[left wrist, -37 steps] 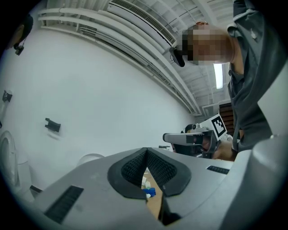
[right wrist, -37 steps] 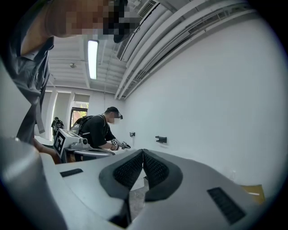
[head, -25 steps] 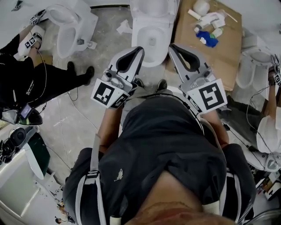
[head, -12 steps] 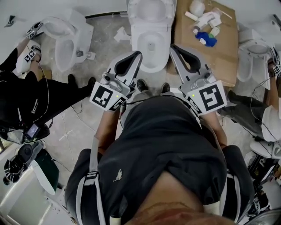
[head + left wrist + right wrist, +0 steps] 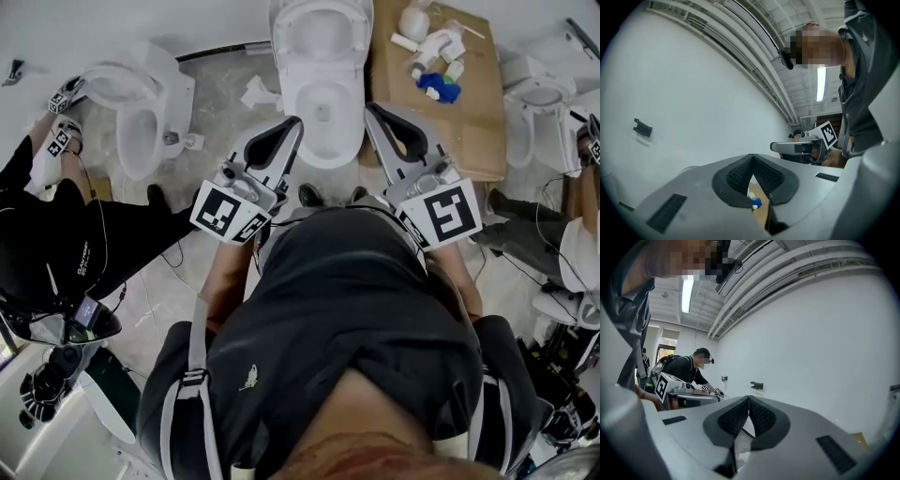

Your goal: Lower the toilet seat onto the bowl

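Both tools are pinched closed on nothing. The left tool (image 5: 292,125) and right tool (image 5: 373,110) hang on either side of the white ceramic bowl (image 5: 323,157), short of the white plastic toilet seat (image 5: 281,28), which looks propped upright at the back. Reaching in like this, I'd only nudge the seat. Tipped past balance unheld, it could slam onto the rim, so I'd spread one tool first.
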